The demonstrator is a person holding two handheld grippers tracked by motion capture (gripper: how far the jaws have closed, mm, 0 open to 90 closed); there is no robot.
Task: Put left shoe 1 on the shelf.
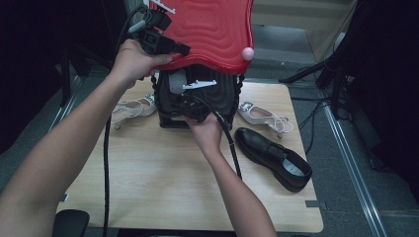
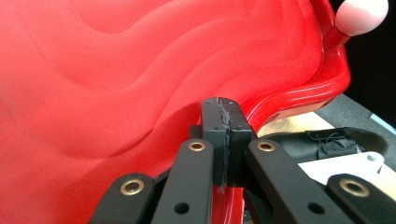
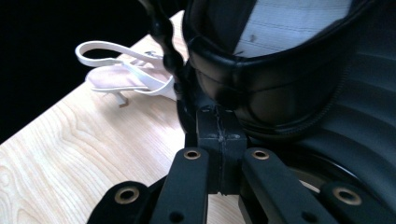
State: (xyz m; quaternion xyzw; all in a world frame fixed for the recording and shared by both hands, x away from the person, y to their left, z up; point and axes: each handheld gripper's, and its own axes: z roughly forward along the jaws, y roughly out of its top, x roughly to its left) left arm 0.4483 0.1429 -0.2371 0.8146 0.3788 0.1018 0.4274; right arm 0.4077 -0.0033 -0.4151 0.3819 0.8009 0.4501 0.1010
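Red wavy lid (image 1: 212, 29) stood raised over the black case (image 1: 225, 96) at the table's (image 1: 148, 177) far edge, its lower rim pinched in the closed left gripper (image 1: 180, 49). Directly below, the right gripper (image 1: 190, 109), jaws clamped on a black shoe (image 3: 261, 93), reached into the open case. Another black shoe (image 1: 274, 158) lay right; white heeled sandals (image 1: 131, 107) flanked the case.

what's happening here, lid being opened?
Looks like it. The left claw is shut on the rim of the red lid, holding it lifted over a black case at the table's far edge. The right claw is closed at the case's lower edge, where a black shoe sits inside. Another black shoe and two white heeled sandals lie on the table.
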